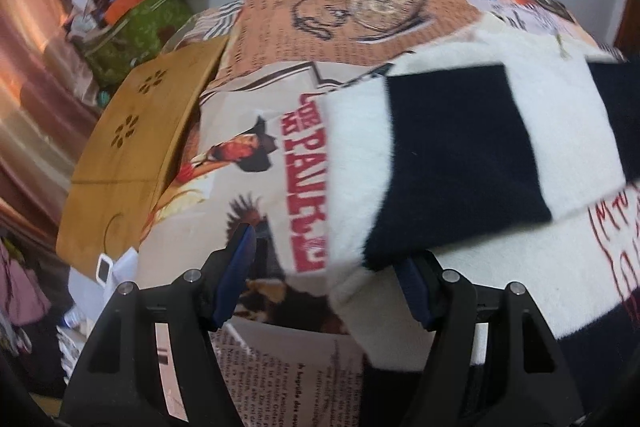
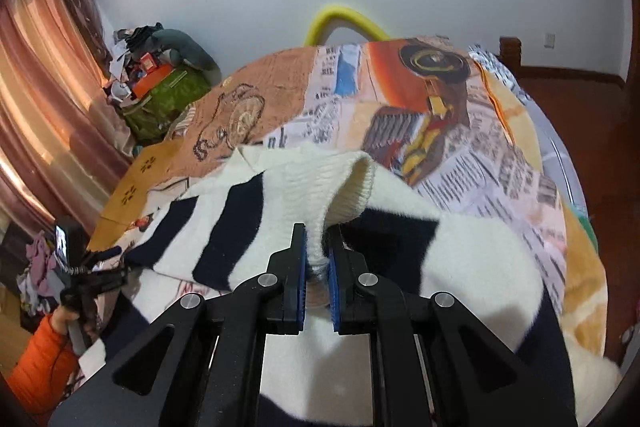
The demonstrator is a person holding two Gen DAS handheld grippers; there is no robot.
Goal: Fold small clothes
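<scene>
Right tool (image 2: pixel 318 259) clamped on striped sweater's (image 2: pixel 248 227) ribbed cuff edge; left tool (image 1: pixel 328 279) wide, bedspread (image 2: pixel 480 163) bare beyond

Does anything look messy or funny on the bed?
Yes. The striped sweater lies rumpled, not flat. The right tongs pinch its white ribbed cuff, lifting that sleeve into a hump. Beside the bed, a green box is heaped with clutter.
</scene>
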